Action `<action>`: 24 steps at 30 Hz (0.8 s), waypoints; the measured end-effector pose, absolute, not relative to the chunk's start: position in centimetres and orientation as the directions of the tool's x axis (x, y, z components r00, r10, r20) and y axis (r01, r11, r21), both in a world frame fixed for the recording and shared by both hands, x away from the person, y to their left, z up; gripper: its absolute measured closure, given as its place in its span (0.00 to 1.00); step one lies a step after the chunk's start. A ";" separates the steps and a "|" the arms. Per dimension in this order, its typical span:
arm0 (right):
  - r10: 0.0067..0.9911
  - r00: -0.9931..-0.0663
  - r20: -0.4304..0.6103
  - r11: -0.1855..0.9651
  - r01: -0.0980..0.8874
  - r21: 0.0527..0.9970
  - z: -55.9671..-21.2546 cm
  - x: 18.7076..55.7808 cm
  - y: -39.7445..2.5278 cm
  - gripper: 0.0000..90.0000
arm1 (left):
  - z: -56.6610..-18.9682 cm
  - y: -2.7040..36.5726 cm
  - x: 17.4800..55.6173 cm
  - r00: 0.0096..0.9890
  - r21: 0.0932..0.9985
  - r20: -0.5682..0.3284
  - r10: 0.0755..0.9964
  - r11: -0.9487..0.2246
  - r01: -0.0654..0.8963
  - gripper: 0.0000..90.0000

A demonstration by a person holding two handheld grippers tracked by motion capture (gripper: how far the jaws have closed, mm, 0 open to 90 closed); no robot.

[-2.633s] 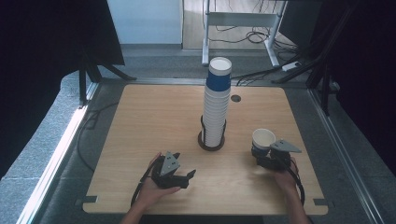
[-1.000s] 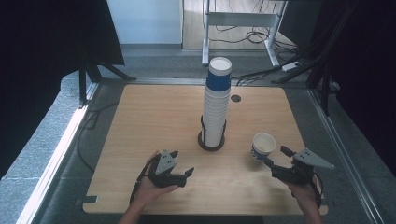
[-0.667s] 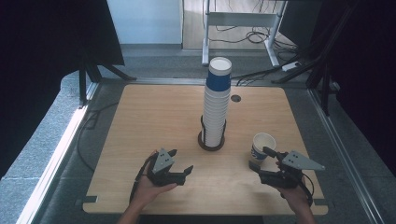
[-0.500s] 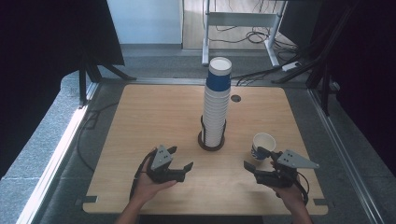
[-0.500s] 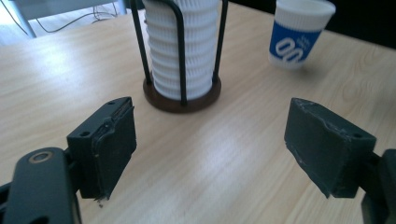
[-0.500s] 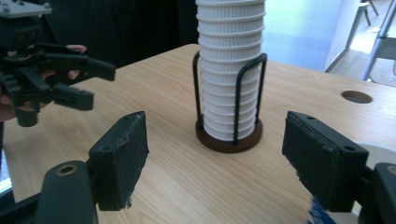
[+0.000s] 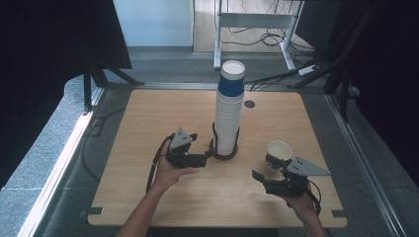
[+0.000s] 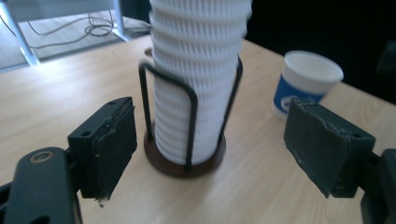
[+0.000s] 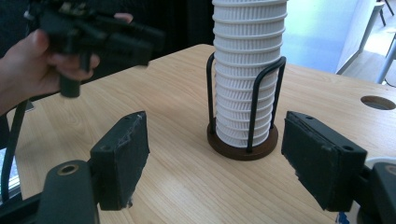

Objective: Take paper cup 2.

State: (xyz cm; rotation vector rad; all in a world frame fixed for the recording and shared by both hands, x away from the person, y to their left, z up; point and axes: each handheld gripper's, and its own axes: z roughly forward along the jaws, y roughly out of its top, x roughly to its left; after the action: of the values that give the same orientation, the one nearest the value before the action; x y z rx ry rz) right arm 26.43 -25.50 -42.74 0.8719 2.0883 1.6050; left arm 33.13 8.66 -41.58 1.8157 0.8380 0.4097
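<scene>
- Left gripper (image 7: pixel 200 159) is held wide open, empty, just left of the cup stack (image 7: pixel 229 111) in its wire holder (image 7: pixel 225 150) mid-bench.
- Right gripper (image 7: pixel 264 180) also gapes empty, near the right front, just short of the lone cup (image 7: pixel 279 153) standing upright.
- Risk: the tall stack looks top-heavy; a jaw nudging the holder could tip it.
- The right gripper swinging right could knock the cup over.
- Open bench (image 7: pixel 148 123) lies left and far; the near edge is close to both hands.
</scene>
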 end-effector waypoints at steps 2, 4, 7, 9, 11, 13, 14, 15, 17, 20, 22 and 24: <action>0.663 -0.744 0.079 0.166 0.249 0.954 -42.8 26.4 -25.4 0.26 | -41.0 8.5 33.8 0.705 0.917 -0.118 0.699 -0.196 0.348 0.19; 0.659 -0.748 0.079 0.169 0.250 0.954 -42.8 26.5 -25.2 0.26 | -40.5 8.3 34.5 0.711 0.920 -0.138 0.689 -0.177 0.350 0.17; 0.656 -0.751 0.080 0.172 0.251 0.953 -42.9 26.6 -25.0 0.26 | -40.1 7.8 35.4 0.710 0.919 -0.134 0.691 -0.181 0.349 0.17; 0.654 -0.752 0.077 0.175 0.250 0.952 -43.0 26.6 -24.9 0.26 | -40.0 7.5 36.0 0.714 0.916 -0.132 0.688 -0.191 0.353 0.16; 0.655 -0.752 0.078 0.179 0.254 0.950 -43.1 26.7 -24.8 0.26 | -40.0 7.2 36.5 0.716 0.914 -0.128 0.687 -0.198 0.353 0.16; 0.655 -0.751 0.080 0.181 0.260 0.948 -43.2 26.8 -24.8 0.26 | -39.9 6.9 36.9 0.715 0.913 -0.121 0.688 -0.205 0.353 0.16; 0.655 -0.751 0.083 0.181 0.262 0.948 -43.3 26.8 -24.8 0.26 | -39.8 6.8 37.1 0.718 0.910 -0.120 0.686 -0.214 0.355 0.16; 0.655 -0.751 0.085 0.180 0.264 0.948 -43.3 26.8 -24.8 0.26 | -39.7 6.6 37.2 0.719 0.911 -0.113 0.686 -0.217 0.350 0.16; 0.654 -0.751 0.086 0.180 0.264 0.948 -43.4 26.8 -24.8 0.26 | -39.5 6.3 37.4 0.723 0.913 -0.104 0.683 -0.222 0.341 0.16; 0.652 -0.754 0.081 0.184 0.260 0.948 -43.3 26.8 -24.7 0.26 | -39.1 5.7 37.8 0.732 0.915 -0.070 0.678 -0.249 0.319 0.14; 0.652 -0.754 0.081 0.184 0.260 0.948 -43.3 26.8 -24.7 0.26 | -38.8 5.4 38.1 0.735 0.911 -0.059 0.675 -0.265 0.316 0.12; 0.653 -0.753 0.082 0.182 0.262 0.948 -43.4 26.8 -24.7 0.26 | -38.6 5.2 38.5 0.738 0.911 -0.053 0.673 -0.270 0.312 0.12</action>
State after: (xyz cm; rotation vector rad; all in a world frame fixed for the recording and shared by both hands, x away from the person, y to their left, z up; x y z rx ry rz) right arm 26.84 -24.73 -43.37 0.8656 2.1233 1.5927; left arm 38.47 5.20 -38.59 1.8679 0.7614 0.4215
